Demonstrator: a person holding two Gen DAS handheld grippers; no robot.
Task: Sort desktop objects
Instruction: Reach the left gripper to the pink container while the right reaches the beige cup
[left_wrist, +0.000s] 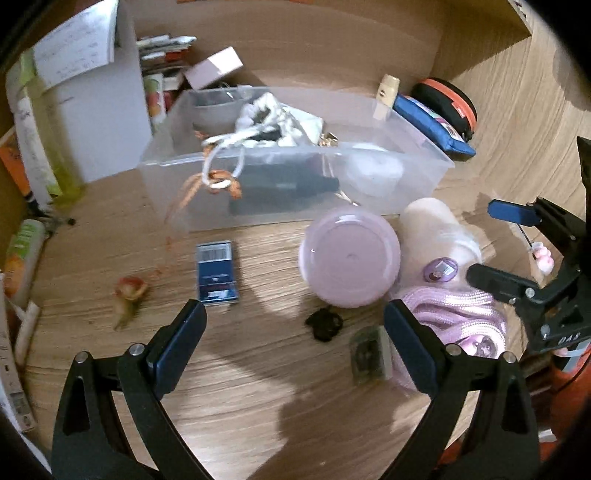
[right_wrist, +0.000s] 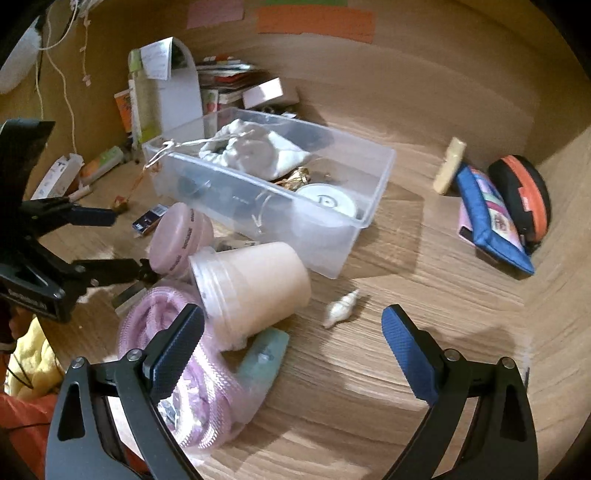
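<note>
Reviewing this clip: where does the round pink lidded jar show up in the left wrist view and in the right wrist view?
Left wrist: the pink jar sits right of centre, just in front of the clear plastic bin, beside the cream cup.
Right wrist: the pink jar lies left of centre, on its side, left of the bin.
Shared landmark: the cream cup touching the jar.

Clear plastic bin (right_wrist: 354, 221) on matt wood-grain desk (right_wrist: 406, 369), white cloth pouch (right_wrist: 251, 151) inside.

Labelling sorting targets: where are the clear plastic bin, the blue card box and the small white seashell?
clear plastic bin (left_wrist: 295, 153), left wrist view, near rim.
blue card box (left_wrist: 217, 272), left wrist view, top face.
small white seashell (right_wrist: 341, 308), right wrist view, body.
</note>
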